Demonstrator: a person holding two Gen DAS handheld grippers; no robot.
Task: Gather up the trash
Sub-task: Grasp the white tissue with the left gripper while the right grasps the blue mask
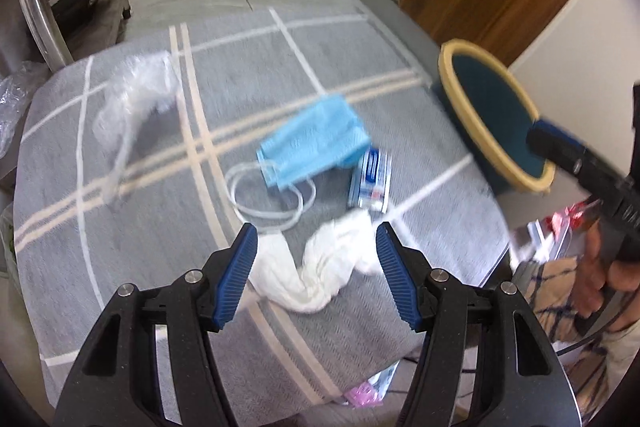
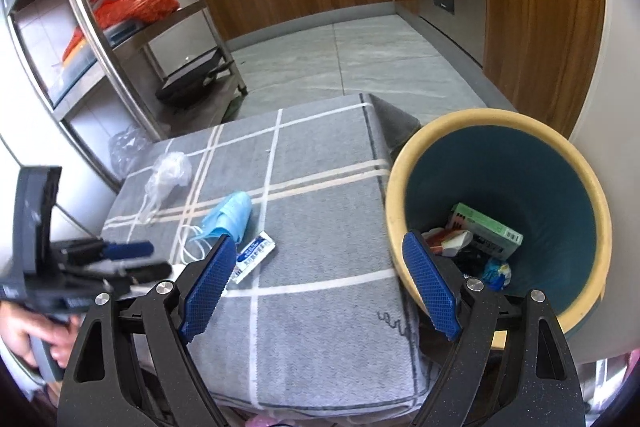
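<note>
Kitchen with wooden cabinets, grey tiled floor and a steel shelf rack (image 2: 120, 39) standing at the left. A counter (image 2: 320, 227) is sitting in the foreground, covered by a grey cloth with white and beige check lines.

Items lying on the cloth:
- crumpled white tissue (image 1: 320, 267), at the near edge;
- pale blue pleated face mask (image 1: 316, 143) with white ear loops, mid-cloth;
- small white-and-blue printed sachet (image 1: 370, 183), lying just beside the mask;
- clear crinkled plastic bag (image 1: 132, 95), towards the far left corner.

A round bin (image 2: 404, 187) with a cream rim and teal inside is standing just off the counter's right edge, holding a green carton (image 2: 486, 231) and mixed wrappers.

The left hand-held gripper (image 1: 316, 247) is hovering over the white tissue with its blue pads spread (tissue showing between them, contact unclear). The right hand-held gripper (image 2: 320, 263) is pointing at the counter's right edge beside the bin, jaws spread wide and gripping nothing.
</note>
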